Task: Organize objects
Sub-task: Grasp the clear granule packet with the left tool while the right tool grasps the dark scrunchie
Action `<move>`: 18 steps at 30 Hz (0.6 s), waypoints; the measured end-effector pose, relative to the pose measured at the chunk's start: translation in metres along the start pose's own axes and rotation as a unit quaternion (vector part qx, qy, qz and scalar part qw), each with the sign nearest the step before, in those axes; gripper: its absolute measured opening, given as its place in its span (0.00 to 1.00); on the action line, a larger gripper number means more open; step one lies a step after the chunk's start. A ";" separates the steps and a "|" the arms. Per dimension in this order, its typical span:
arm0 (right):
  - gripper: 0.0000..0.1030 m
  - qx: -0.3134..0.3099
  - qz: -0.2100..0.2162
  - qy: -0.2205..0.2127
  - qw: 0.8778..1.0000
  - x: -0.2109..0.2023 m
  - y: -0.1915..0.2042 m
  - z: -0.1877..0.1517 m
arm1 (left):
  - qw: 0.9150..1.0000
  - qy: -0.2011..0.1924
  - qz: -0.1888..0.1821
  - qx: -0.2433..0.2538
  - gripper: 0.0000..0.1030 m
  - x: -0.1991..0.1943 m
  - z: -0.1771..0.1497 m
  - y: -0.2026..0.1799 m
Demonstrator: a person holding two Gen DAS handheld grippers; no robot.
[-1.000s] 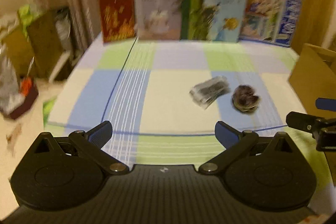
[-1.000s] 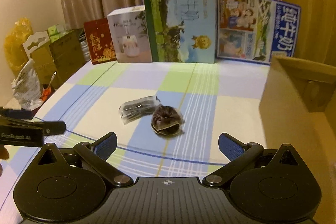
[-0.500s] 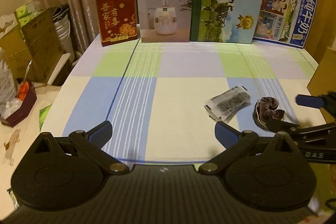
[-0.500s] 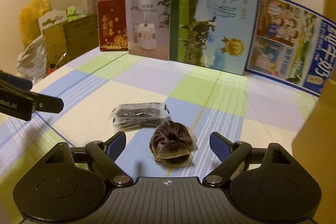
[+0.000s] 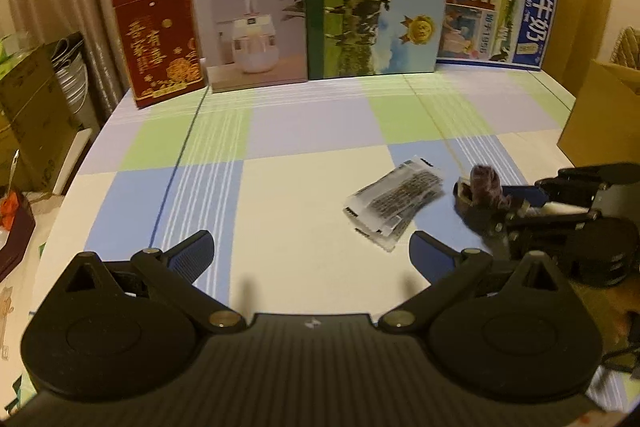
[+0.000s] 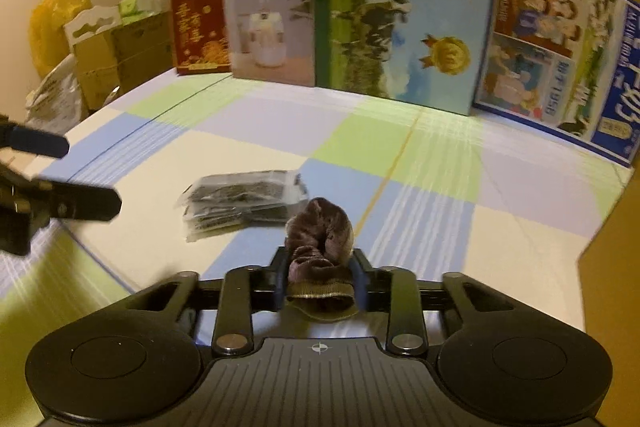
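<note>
Brown velvet scrunchie sits pinched in the right tongs — jaws just closed on it — low over the desk, beside a plastic packet; left tongs gape wide, empty.

Right gripper angled downward, jaws just closed onto the brown scrunchie; left gripper angled downward, jaws spread wide, empty.

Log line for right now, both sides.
right hand-held gripper: just closed, shut on brown scrunchie | left hand-held gripper: open, empty | clear packet: on tablecloth, untouched
</note>
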State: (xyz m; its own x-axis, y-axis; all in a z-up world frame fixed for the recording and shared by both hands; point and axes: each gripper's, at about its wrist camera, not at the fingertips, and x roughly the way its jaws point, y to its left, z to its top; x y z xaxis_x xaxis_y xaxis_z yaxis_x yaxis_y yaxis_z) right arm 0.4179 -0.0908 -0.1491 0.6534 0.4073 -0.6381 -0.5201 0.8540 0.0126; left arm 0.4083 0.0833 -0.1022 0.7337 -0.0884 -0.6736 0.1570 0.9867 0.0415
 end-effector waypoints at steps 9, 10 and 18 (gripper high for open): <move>0.25 0.025 -0.026 0.008 0.999 -0.009 -0.017 0.004 | 0.997 -0.001 -0.045 0.060 0.96 0.029 0.012 -0.017; 0.25 0.027 -0.026 0.009 0.999 -0.009 -0.017 0.004 | 0.997 0.000 -0.048 0.067 0.94 0.032 0.014 -0.020; 0.25 0.034 -0.031 0.014 0.999 -0.008 -0.022 0.001 | 0.989 0.002 -0.077 0.130 0.79 0.066 0.031 -0.043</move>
State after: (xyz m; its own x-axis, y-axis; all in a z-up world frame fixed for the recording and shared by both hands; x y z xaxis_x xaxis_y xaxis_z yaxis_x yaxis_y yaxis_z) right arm 0.4249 -0.1127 -0.1433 0.6665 0.3449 -0.6609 -0.4404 0.8975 0.0241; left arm 0.4708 0.0304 -0.1256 0.6856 -0.2350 -0.6890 0.4317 0.8933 0.1250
